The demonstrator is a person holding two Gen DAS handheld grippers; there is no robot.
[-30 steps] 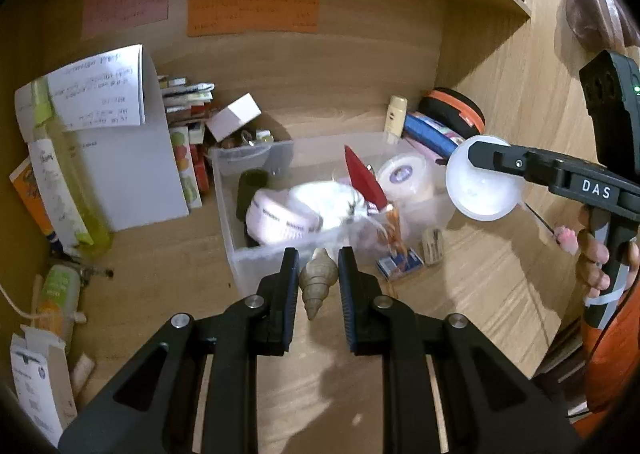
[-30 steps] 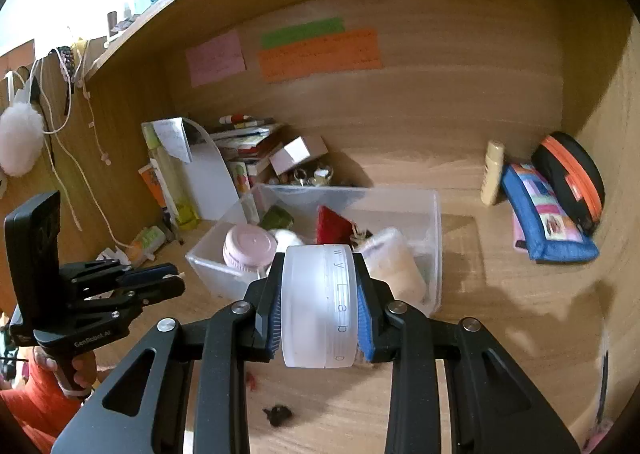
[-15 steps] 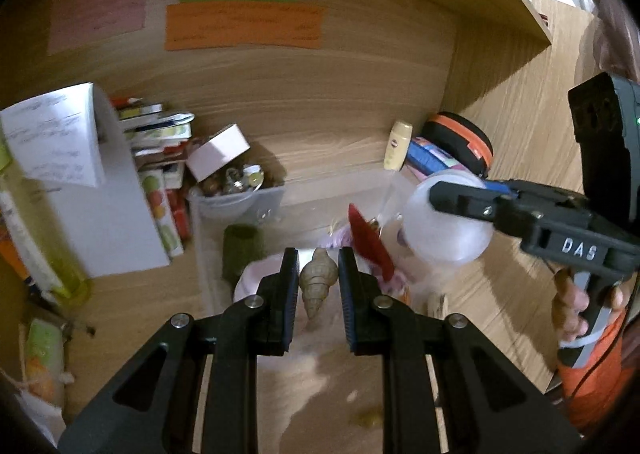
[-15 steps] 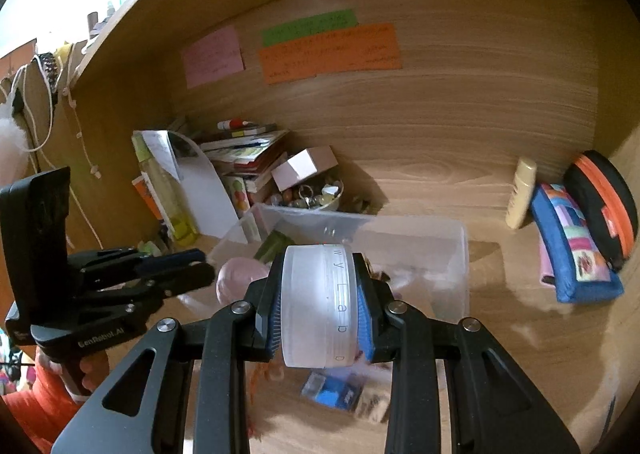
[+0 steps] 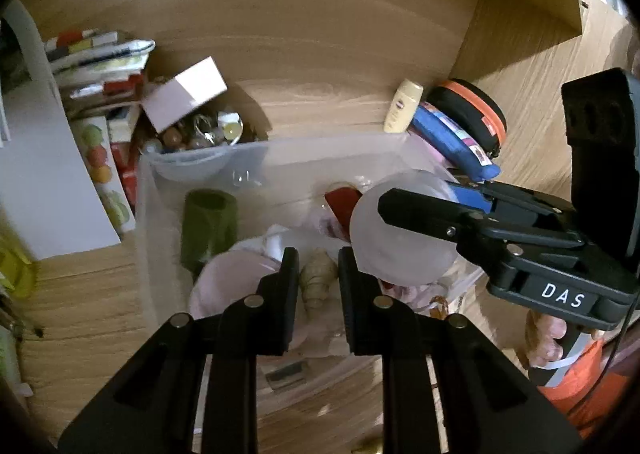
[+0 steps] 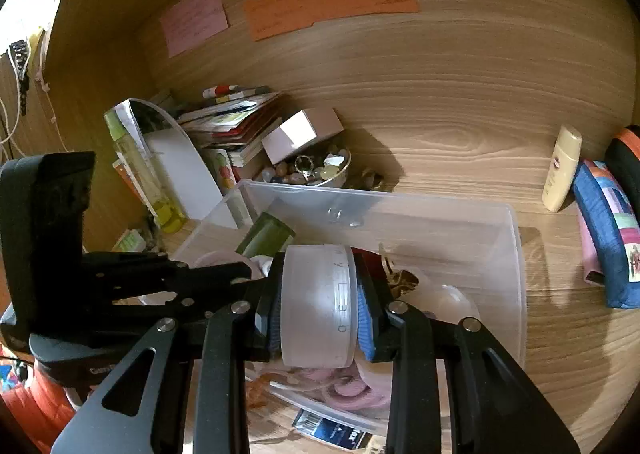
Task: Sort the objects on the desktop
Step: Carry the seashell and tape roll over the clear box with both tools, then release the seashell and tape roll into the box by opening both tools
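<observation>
My left gripper [image 5: 318, 274] is shut on a beige spiral seashell [image 5: 317, 281] and holds it over the clear plastic bin [image 5: 208, 158]. My right gripper [image 6: 320, 294] is shut on a round white frosted jar [image 6: 316, 306], also held over the bin [image 6: 440, 210]. In the left wrist view the jar [image 5: 400, 242] sits just right of the shell, clamped by the right gripper [image 5: 420, 210]. The bin holds a green bottle [image 5: 208, 226], a pink-lidded jar [image 5: 232, 286], a red item [image 5: 344, 202] and other small things.
A bowl of trinkets [image 6: 320, 170], a small white box [image 6: 304, 130] and stacked books [image 6: 236, 118] stand behind the bin. A cream tube [image 6: 562, 168], a blue pouch [image 6: 608, 238] and a black-orange case [image 5: 472, 114] lie right. A small blue packet [image 6: 332, 430] lies in front.
Both grippers have moved forward from in front of the bin to over it, still holding the shell and the jar. They are now close together.
</observation>
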